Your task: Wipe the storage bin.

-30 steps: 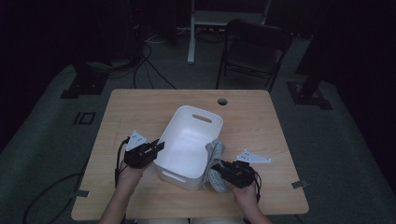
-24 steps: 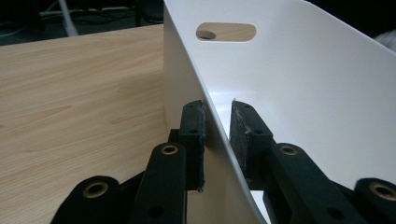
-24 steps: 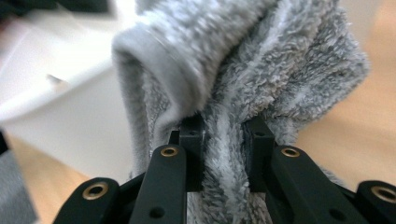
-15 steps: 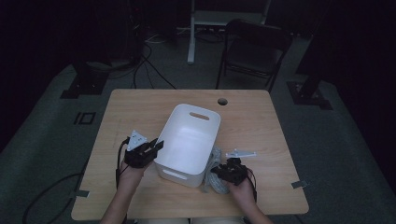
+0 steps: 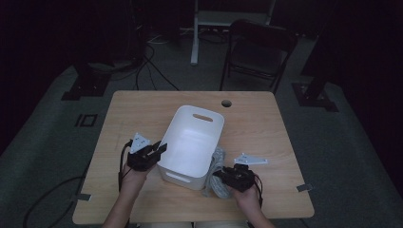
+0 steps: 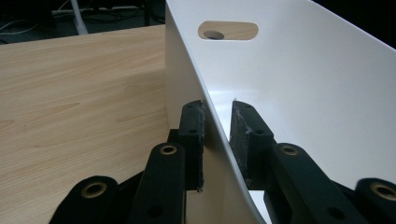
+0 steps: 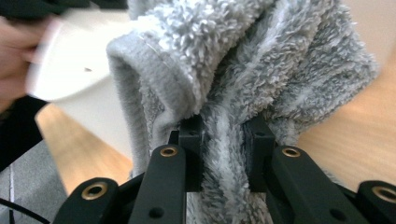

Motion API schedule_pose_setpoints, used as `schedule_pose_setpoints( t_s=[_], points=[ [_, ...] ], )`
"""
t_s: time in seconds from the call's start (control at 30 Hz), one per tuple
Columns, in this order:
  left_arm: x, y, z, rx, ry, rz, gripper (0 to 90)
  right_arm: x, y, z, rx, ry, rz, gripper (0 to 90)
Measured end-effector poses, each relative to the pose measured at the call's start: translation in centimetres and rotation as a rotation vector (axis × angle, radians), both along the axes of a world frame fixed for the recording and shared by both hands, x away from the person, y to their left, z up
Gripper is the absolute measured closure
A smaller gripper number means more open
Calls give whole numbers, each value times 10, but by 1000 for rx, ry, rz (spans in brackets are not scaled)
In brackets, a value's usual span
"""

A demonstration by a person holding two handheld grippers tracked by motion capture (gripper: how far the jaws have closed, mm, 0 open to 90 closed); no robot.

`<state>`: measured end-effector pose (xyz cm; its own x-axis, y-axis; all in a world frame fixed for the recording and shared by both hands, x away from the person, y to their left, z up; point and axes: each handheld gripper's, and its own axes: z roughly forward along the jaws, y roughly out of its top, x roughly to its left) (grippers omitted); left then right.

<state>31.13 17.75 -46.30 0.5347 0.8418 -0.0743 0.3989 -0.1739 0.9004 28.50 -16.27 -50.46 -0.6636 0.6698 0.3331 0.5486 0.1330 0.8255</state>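
Observation:
A white plastic basket (image 5: 183,176) with cut-out handles stands in the middle of the wooden table (image 5: 138,109). My left gripper (image 5: 159,148) is shut on the basket's left rim, one pad outside the wall (image 6: 303,93) and one inside, as the left gripper view (image 6: 217,116) shows. A grey fluffy towel (image 5: 216,164) lies bunched against the basket's right side. My right gripper (image 5: 221,175) is shut on a fold of that towel (image 7: 261,56); in the right gripper view its jaws (image 7: 223,128) sink into the pile, with the basket (image 7: 79,70) behind at the left.
A round cable hole (image 5: 226,103) sits near the table's far edge. A dark folding chair (image 5: 259,47) and a white stand (image 5: 195,33) are on the floor beyond the table. Cables trail over the floor at the left.
My right gripper has shifted slightly left and toward the near edge with the towel. The basket has turned a little and settled. The left gripper has kept its place on the rim.

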Motion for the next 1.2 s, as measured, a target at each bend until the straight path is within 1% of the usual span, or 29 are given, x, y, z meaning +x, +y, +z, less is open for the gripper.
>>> schedule_pose_setpoints(
  t_s=[0.03,0.13,0.17,0.23,0.27,0.3,0.33,0.37,0.4,0.43,0.5,0.53,0.57,0.6,0.63,0.67,0.7,0.73,0.77,0.8,0.83,0.87,0.9,0.93,0.97,1.07,1.1,1.17,1.2],
  points=[
    [0,0,0,-1,0,-2,750,4,1,-5,-30,30,-13,742],
    [2,2,-1,-12,5,-17,733,17,5,-24,-137,69,-32,740],
    [1,2,-1,-10,4,-14,731,22,5,-30,-145,95,-31,739],
    [1,2,-1,-12,1,-7,730,29,2,-36,-113,149,-24,737],
    [1,2,-1,-14,0,-2,732,29,2,-35,-115,152,-22,737],
    [1,3,-1,-20,1,-1,731,28,2,-33,-126,145,-23,737],
    [1,2,-1,-19,-1,2,731,26,2,-31,-120,141,-19,738],
    [1,2,-1,-18,-2,1,732,23,1,-27,-100,139,-12,738],
    [1,2,-1,-17,-3,0,731,20,-2,-23,-67,130,2,737],
    [1,3,-2,-21,-3,0,732,16,-4,-16,-27,108,22,736],
    [2,4,-2,-27,1,1,732,6,-11,-2,78,10,104,731],
    [2,5,-2,-30,1,2,733,2,-13,5,122,-35,148,718],
    [2,5,-2,-34,3,2,734,-2,-15,12,157,-73,185,708],
    [2,5,-2,-36,4,0,735,-5,-14,16,168,-98,211,687],
    [2,5,-2,-36,5,-2,735,-7,-13,18,152,-114,211,655],
    [2,4,-2,-35,5,-4,736,-8,-11,16,153,-116,220,603],
    [1,4,-2,-34,4,-4,736,-8,-11,14,173,-102,238,571],
    [1,3,-2,-31,2,-3,738,-7,-11,13,186,-84,239,549],
    [1,3,-2,-31,2,-3,738,-7,-11,13,186,-84,239,549],
    [1,4,-2,-29,4,-10,738,-6,-11,12,199,-70,251,506],
    [2,3,-2,-29,3,-15,735,-7,-9,13,208,-68,272,410],
    [2,3,-2,-26,4,-20,734,-8,-8,13,206,-76,284,365],
    [2,3,-1,-25,4,-24,734,-9,-6,13,196,-91,291,358],
    [2,3,-2,-27,5,-24,734,-10,-5,13,180,-107,283,367],
    [2,4,-2,-28,5,-24,733,-11,-3,12,161,-115,259,361],
    [2,4,-2,-30,7,-29,734,-13,0,10,167,-116,234,345],
    [2,4,-2,-29,6,-29,733,-12,0,10,160,-119,246,344],
    [1,2,-1,-14,1,-30,734,-10,-1,9,120,-137,264,343],
    [2,3,-1,-18,4,-33,734,-9,0,7,103,-135,266,344]
  ],
)
